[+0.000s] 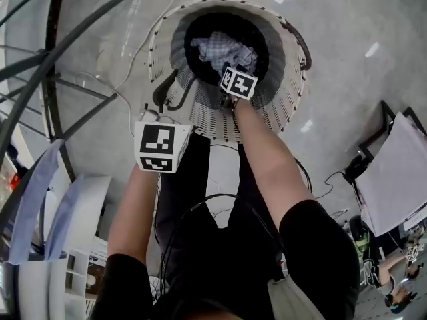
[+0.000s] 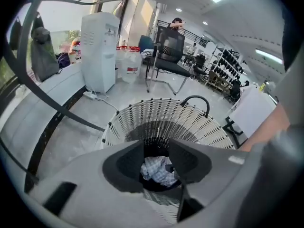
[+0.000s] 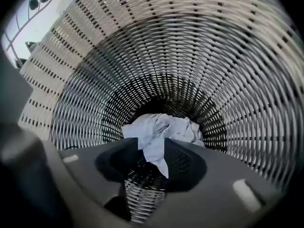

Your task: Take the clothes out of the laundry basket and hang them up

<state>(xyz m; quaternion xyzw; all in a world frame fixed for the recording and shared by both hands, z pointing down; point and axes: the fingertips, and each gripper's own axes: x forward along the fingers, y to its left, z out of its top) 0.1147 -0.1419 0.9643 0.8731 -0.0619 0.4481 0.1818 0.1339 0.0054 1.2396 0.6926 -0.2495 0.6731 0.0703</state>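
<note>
A white woven laundry basket (image 1: 287, 105) stands on the grey floor in front of me. At its dark bottom lies a crumpled pale checked cloth (image 1: 220, 49). My right gripper (image 1: 237, 83) reaches down inside the basket. In the right gripper view its jaws (image 3: 152, 142) stand open just above the cloth (image 3: 161, 127), and a loose tail of the cloth shows in the gap with neither pad pressing on it. My left gripper (image 1: 162, 147) hangs outside the basket near its front rim. It is open and empty (image 2: 156, 148), and the cloth (image 2: 156, 171) shows far below, between its jaws.
Dark tubes of a drying rack (image 1: 53, 79) curve along the left, with pale blue garments (image 1: 33, 199) hanging there. Cables trail on the floor beside the basket. A white board (image 1: 400, 179) stands at the right. Beyond the basket are a water dispenser (image 2: 97, 51) and a chair (image 2: 168, 51).
</note>
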